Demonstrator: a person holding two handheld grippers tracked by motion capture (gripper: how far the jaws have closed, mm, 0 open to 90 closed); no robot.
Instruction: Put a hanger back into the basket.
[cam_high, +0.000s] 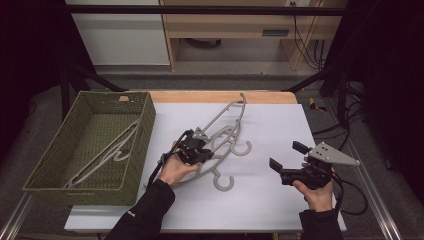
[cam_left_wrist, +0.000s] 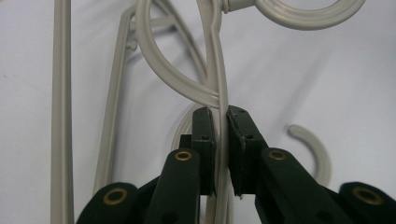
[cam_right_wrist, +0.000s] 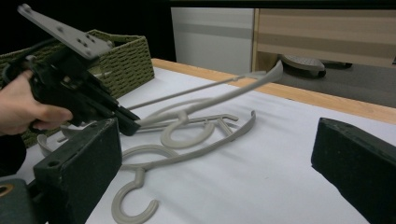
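Plainly, the grey plastic hanger (cam_high: 226, 119) you hold is light, stiff and slick, tilted up off the white worktop (cam_high: 280, 130) above two others. Your left gripper (cam_left_wrist: 220, 122) pinches its thin arm; grip nearer the hook for balance. Your right gripper (cam_high: 285, 155) hangs wide, empty.

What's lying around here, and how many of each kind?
Grey hangers: 4 (3 on the table, as far as the tangle shows, 1 in the basket)
Woven basket: 1
Claws: 2, left and right
Total: 7
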